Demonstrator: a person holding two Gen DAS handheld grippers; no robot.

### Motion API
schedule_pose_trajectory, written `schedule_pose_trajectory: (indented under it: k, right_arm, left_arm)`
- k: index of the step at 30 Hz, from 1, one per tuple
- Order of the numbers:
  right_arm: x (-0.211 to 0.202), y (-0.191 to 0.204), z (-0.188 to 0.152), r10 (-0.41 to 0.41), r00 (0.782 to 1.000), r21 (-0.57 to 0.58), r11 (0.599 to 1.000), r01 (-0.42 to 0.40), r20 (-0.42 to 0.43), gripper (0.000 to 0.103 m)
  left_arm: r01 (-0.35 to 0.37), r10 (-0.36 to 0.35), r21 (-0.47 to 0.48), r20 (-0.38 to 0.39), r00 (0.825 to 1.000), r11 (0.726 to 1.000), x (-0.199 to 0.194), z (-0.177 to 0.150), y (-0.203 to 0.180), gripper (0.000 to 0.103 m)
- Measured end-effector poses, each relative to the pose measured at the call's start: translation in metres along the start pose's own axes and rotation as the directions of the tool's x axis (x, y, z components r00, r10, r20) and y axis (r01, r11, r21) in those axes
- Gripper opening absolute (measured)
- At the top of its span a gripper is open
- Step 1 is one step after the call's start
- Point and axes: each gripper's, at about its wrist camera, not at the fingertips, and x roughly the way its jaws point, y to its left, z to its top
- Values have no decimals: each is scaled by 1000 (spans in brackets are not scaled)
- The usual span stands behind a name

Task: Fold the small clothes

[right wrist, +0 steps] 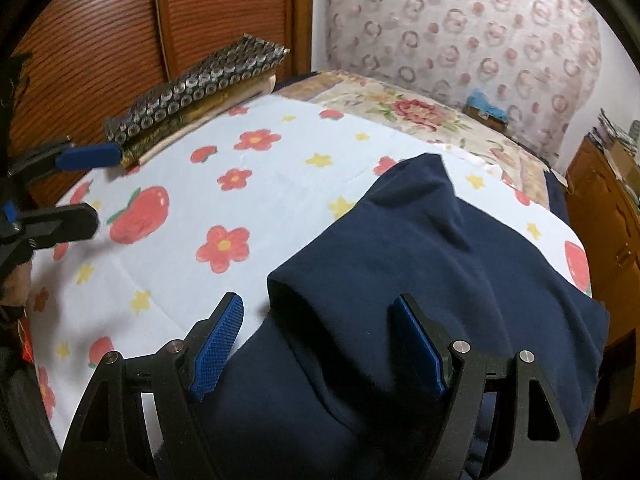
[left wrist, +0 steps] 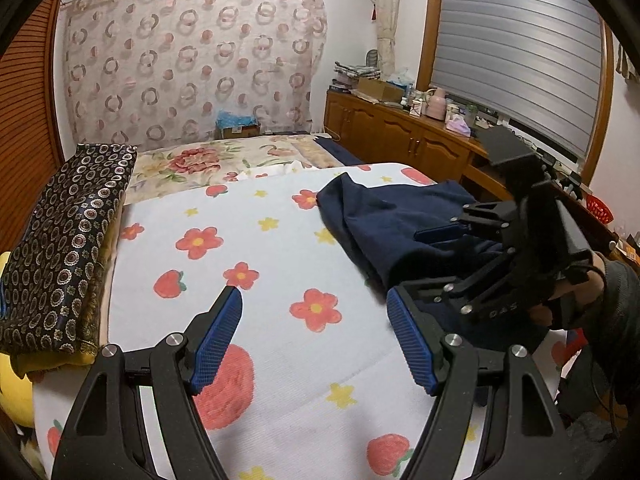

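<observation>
A navy blue garment (right wrist: 420, 264) lies crumpled on the right side of the flower-and-strawberry bed sheet (right wrist: 192, 208); it also shows in the left wrist view (left wrist: 384, 224). My right gripper (right wrist: 318, 312) is open, hovering over the near part of the garment with cloth below the fingers; it also shows from outside in the left wrist view (left wrist: 424, 260). My left gripper (left wrist: 314, 304) is open and empty above bare sheet (left wrist: 260, 320), left of the garment; in the right wrist view it appears at the far left (right wrist: 94, 184).
A folded dark patterned cloth stack (left wrist: 60, 248) lies along the bed's left edge. A floral quilt (left wrist: 208, 164) covers the far end. A wooden cabinet (left wrist: 400, 136) with clutter stands right of the bed. A wooden louvred door (right wrist: 120, 40) is on the left.
</observation>
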Motion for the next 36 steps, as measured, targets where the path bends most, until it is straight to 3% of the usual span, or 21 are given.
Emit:
schedule_pose_trajectory:
  k: [4,7,9,13,20,26,29,31,33,34,36]
  right_arm:
    - [6,-9,-6,7,1000,11,1000,-7,-28,69]
    - [4,-11,-5,21,1000,31,999,-21,-23,42]
    - [-2,-14,-4,37,999,45,998,-36,-6,8]
    - [-36,-32,-3,50,994,112,992,-61,100,6]
    - [-83,-63,-3,-63,980,160,987,32,191,5]
    - [-110,-111,-3,-173,959,281,954,106,225,5]
    - [-113,-137,-6,-269,950,387,902,191,159,5]
    - [-111,-157,-11,-346,932,478,839,259,103,5]
    - [-109,-166,-15,-407,911,489,810,323,72,7]
    - [-105,-168,-17,-418,907,491,802,340,54,10]
    - [-96,-164,-18,-453,891,478,782,399,-2,29]
  left_arm:
    - [5,-5,3,-3,1000,1000,0,-1,-1,76]
    - [4,-4,6,-6,1000,1000,0,0,-3,76]
    - [4,-4,9,-5,1000,1000,1,0,-4,76]
    - [10,-10,19,-7,1000,1000,1,0,-7,76]
    - [25,-25,23,-14,1000,999,4,-1,-12,76]
    - [33,-32,31,-15,999,999,5,-1,-17,76]
    - [35,-35,35,-18,999,999,5,-2,-19,76]
    - [42,-42,36,-18,999,998,6,-3,-20,76]
    - [44,-43,35,-22,999,998,7,-3,-21,76]
    - [45,-44,38,-25,999,998,8,-4,-22,76]
    - [45,-44,42,-27,999,998,9,-4,-23,76]
